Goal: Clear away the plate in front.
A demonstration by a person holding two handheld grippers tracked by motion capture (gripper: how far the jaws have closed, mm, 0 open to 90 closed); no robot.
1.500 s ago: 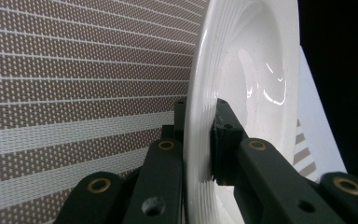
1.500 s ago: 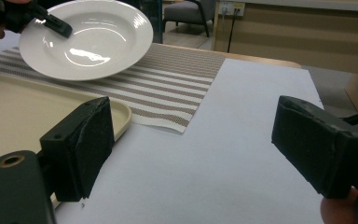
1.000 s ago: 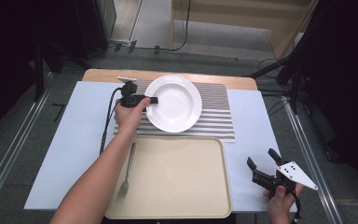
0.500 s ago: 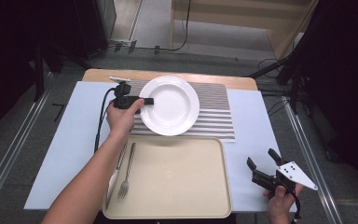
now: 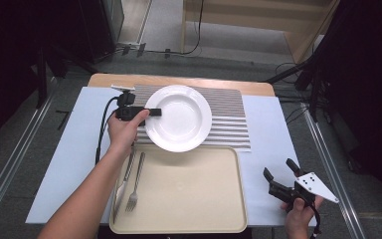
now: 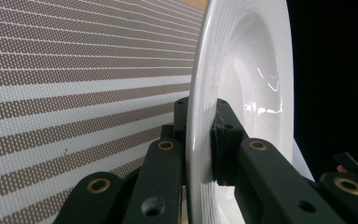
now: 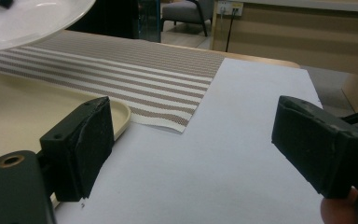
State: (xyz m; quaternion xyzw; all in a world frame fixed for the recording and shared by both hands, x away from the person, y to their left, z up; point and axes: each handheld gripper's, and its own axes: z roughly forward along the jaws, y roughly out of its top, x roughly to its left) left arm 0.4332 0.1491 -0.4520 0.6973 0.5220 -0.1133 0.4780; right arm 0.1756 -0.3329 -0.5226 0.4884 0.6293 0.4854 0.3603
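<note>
Plate gripped at rim, lifted off mat toward tray

Left gripper jaws clamped on glossy white plate, now nearer beige tray vs 0.5 s ago; fork & knife on tray's left side. Striped woven mat beneath. Right gripper wide open, empty, over pale sheet.

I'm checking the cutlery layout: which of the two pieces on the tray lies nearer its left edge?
The knife: it lies along the tray's left rim, partly under the forearm. The fork, tines toward the person, sits just right of it.
</note>
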